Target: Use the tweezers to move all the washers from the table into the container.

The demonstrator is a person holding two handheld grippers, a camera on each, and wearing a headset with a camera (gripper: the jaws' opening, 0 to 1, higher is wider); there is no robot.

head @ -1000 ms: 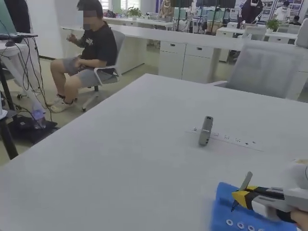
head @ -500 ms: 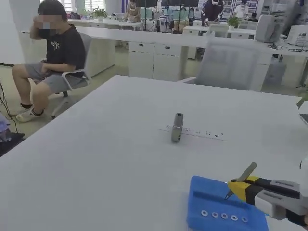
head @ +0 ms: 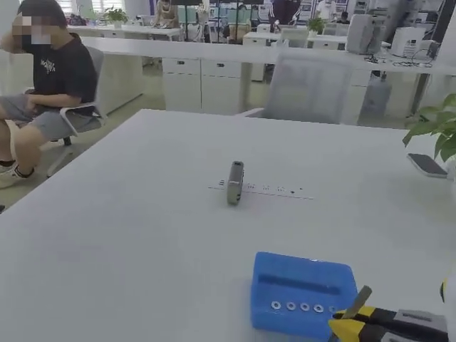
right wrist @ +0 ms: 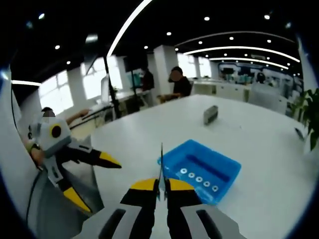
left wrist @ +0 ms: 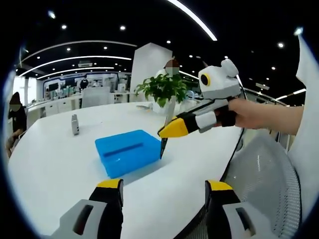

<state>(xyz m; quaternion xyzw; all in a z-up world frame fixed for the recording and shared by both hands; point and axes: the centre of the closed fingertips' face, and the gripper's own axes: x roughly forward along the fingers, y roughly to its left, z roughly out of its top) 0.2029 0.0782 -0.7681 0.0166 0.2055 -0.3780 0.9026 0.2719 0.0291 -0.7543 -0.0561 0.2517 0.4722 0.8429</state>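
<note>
Wide white bench [head: 142, 235] across the head view, a grey office chair [head: 310, 85] pulled up at its far edge, and a person [head: 50, 78] seated off to the left, well away from the work. On the near part of the bench sits the blue container [head: 303, 274], open side up.

The left gripper [left wrist: 164, 191] is held low off the bench edge, its two yellow-tipped jaws spread wide with nothing between them. In the right gripper view it shows at the left, off the bench, jaws just as far apart.

The right gripper [head: 345, 329] is at the container's near right corner, jaws pressed together and pinching the tweezers [head: 358, 299]. From the left gripper view, the tweezers point down just beside the container's edge; I cannot tell whether the tip touches anything.

A leafy plant [head: 434, 132] leans in at the right. A small grey device [head: 235, 182] lies mid-bench, well beyond the container, and a dark phone [head: 427, 165] rests near the plant.

And the washers [head: 304, 307]: five of them, lying in a neat row on the container's floor along its near side.
</note>
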